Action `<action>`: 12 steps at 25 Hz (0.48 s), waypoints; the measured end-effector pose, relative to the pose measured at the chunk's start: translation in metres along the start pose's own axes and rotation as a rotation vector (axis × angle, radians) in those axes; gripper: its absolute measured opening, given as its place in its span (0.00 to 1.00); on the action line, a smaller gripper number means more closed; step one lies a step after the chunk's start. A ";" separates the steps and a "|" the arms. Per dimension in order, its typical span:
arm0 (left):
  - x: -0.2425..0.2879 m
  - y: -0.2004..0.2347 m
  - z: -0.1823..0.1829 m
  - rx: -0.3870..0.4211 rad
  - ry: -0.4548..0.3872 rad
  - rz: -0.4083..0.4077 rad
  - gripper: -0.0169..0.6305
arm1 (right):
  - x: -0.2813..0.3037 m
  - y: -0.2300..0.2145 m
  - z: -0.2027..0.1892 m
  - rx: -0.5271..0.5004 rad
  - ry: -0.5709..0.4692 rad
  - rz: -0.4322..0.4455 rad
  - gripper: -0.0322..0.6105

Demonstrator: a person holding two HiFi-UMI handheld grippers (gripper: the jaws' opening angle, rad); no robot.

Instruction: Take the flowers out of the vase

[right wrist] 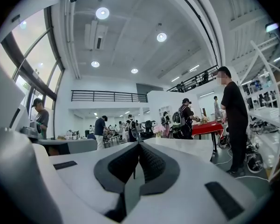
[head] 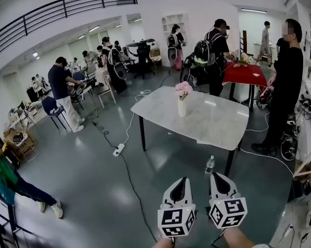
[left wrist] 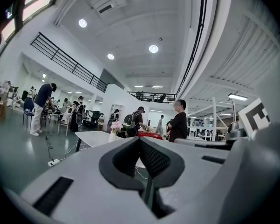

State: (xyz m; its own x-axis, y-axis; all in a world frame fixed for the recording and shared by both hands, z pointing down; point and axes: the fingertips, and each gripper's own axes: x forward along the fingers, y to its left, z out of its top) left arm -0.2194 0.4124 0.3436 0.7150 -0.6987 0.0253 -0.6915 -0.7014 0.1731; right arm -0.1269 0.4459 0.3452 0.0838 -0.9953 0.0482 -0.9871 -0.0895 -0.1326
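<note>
Flowers [head: 184, 89] are held by neither hand-held gripper: the pink bunch is seen upright in a pale vase [head: 181, 108] set toward the left end of a light table [head: 217, 123], well ahead. The left hand-held gripper [head: 180, 186] and the right hand-held gripper [head: 220, 184] are carried side by side, level and low in the head view, over the floor [head: 93, 190] short of the table. Each pair of jaws is pressed together with nothing between, as each gripper view shows. They are judged to be kept closed and pointed forward because the approach is not yet finished; the jaws would have to be parted before the stems can be taken.

Between the grippers and the table, a water bottle [head: 209, 165] is stood on the floor beside the near table leg, where it could be knocked on the way in. To the left, a white cable [head: 130, 120] is trailed across the floor to a power strip [head: 119, 149]. A person in black [head: 287, 87] is stationed at the table's right side, with a red table [head: 244, 74] behind.
</note>
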 end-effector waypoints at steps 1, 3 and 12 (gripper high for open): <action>0.001 0.006 0.000 0.004 0.003 -0.002 0.03 | 0.006 0.002 -0.001 0.003 0.002 -0.005 0.08; 0.005 0.018 -0.001 0.013 0.012 -0.008 0.03 | 0.017 0.004 -0.004 0.006 0.006 -0.018 0.08; 0.030 0.044 -0.012 -0.031 0.038 0.013 0.03 | 0.042 -0.015 -0.017 0.006 0.067 -0.063 0.08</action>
State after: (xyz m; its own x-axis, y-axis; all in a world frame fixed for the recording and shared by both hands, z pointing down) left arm -0.2272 0.3622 0.3635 0.7098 -0.7015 0.0648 -0.6976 -0.6871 0.2028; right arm -0.1111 0.4061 0.3665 0.1363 -0.9830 0.1228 -0.9793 -0.1524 -0.1331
